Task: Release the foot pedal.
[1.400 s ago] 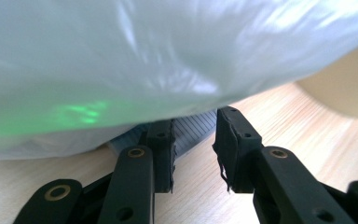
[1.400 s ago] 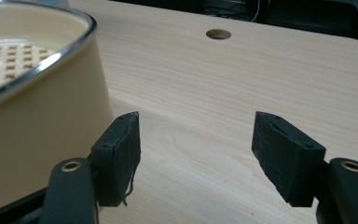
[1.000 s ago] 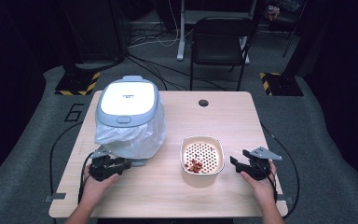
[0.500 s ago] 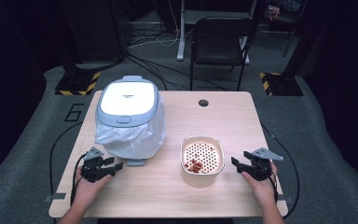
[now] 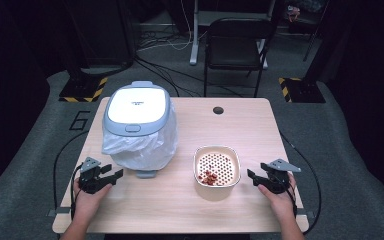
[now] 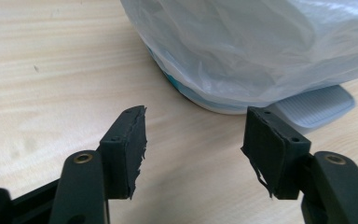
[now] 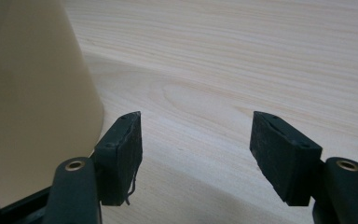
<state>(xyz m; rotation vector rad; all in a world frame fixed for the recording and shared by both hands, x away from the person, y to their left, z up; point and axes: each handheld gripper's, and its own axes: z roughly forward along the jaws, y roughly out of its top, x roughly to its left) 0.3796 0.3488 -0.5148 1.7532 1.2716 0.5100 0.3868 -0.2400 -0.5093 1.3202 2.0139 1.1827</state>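
Light wooden rectangular table (image 5: 180,200), seen from above, with small dark round grommet hole (image 5: 218,110) near far edge. White-and-grey lidded pedal bin lined with translucent white plastic bag (image 5: 139,125) on left half of table, lid down, grey ribbed foot pedal (image 5: 146,173) sticking out at near side. Cream square plastic tub with perforated strainer insert (image 5: 217,166) right of centre, small heap of reddish-brown bits (image 5: 209,177) in near-left corner of insert. Bin and tub apart, bare wood between.

Left gripper (image 5: 111,176) at near-left of table, held in left hand (image 5: 87,197), tips aimed right toward bin, just short of pedal. Jaws parted, nothing between. In left gripper view: left gripper (image 6: 193,144) spread wide over bare wood, bag-covered bin wall (image 6: 256,46) ahead, blue-green band at base under plastic, pedal (image 6: 314,105) at right. No contact with bin.

Right gripper (image 5: 252,177) at near-right, held in right hand (image 5: 280,200), tips aimed left at tub, close beside its right wall, contact not clear from above. Jaws released, empty. In right gripper view: right gripper (image 7: 196,149) spread over wood grain, cream tub wall (image 7: 32,93) at left, just beside left jaw, small gap visible.

Black cables trailing off both table sides. Black folding chair (image 5: 237,45) behind table on grey floor, yellow-black striped blocks (image 5: 82,90) to either side.
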